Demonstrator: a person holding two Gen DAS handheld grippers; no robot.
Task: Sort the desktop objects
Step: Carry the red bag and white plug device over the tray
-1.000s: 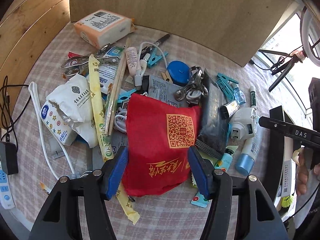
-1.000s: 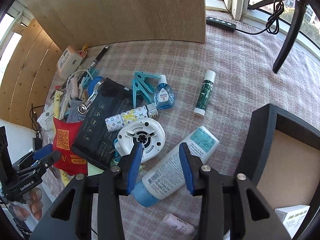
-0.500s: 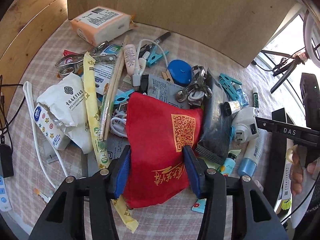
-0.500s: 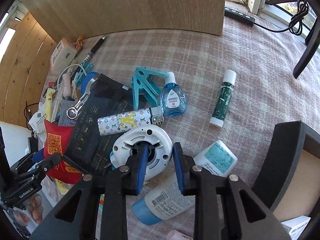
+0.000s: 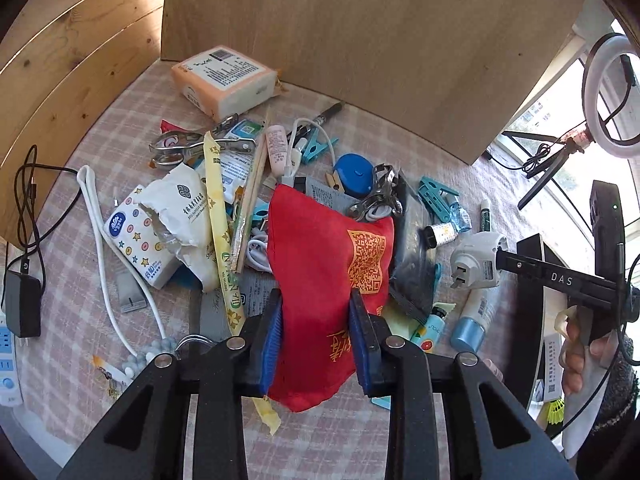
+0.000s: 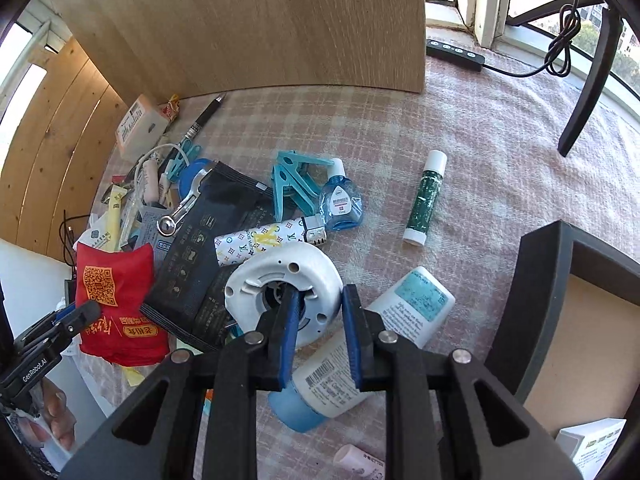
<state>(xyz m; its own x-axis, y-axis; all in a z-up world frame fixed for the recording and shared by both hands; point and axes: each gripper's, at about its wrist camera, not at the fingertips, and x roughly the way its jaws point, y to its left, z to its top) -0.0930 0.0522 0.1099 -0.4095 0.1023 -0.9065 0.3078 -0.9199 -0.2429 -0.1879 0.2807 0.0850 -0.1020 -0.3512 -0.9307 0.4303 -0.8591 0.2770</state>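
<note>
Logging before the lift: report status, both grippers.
Left gripper just closed on red pouch. Right gripper just closed on white round plug device. Clutter packed around both.

Left wrist view: my camera looks steeply down and close along the left gripper [image 5: 316, 340] at the clutter on the checked table [image 5: 100, 128], toward the upright wooden board [image 5: 360, 40] at its far edge. Right wrist view: same steep, close look along my right gripper [image 6: 320, 328], nearer the black tray [image 6: 536, 280]. Both share the red pouch [image 5: 324, 264], the white round plug unit [image 6: 280, 280] and the board.
</note>
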